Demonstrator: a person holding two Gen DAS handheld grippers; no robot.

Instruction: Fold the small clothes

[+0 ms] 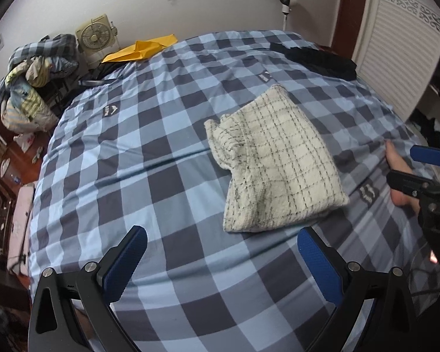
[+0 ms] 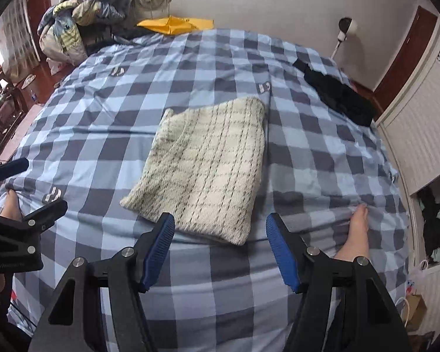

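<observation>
A cream knit garment with thin dark check lines point(image 1: 278, 161) lies folded into a compact rectangle on the blue checked bed cover point(image 1: 132, 161). It also shows in the right wrist view point(image 2: 208, 170). My left gripper point(image 1: 220, 252) is open and empty, held above the cover just in front of the garment's near edge. My right gripper point(image 2: 220, 231) is open and empty, its fingertips flanking the garment's near edge from above. The right gripper also shows at the far right of the left wrist view point(image 1: 416, 167), and the left gripper shows at the left edge of the right wrist view point(image 2: 29, 184).
A black garment point(image 1: 316, 58) lies at the bed's far right corner. A yellow item point(image 1: 140, 50), a fan point(image 1: 95, 36) and a pile of bedding point(image 1: 35, 79) sit at the far left. A bare foot point(image 2: 356, 228) rests on the cover to the right. A white louvred wardrobe point(image 1: 396, 50) stands on the right.
</observation>
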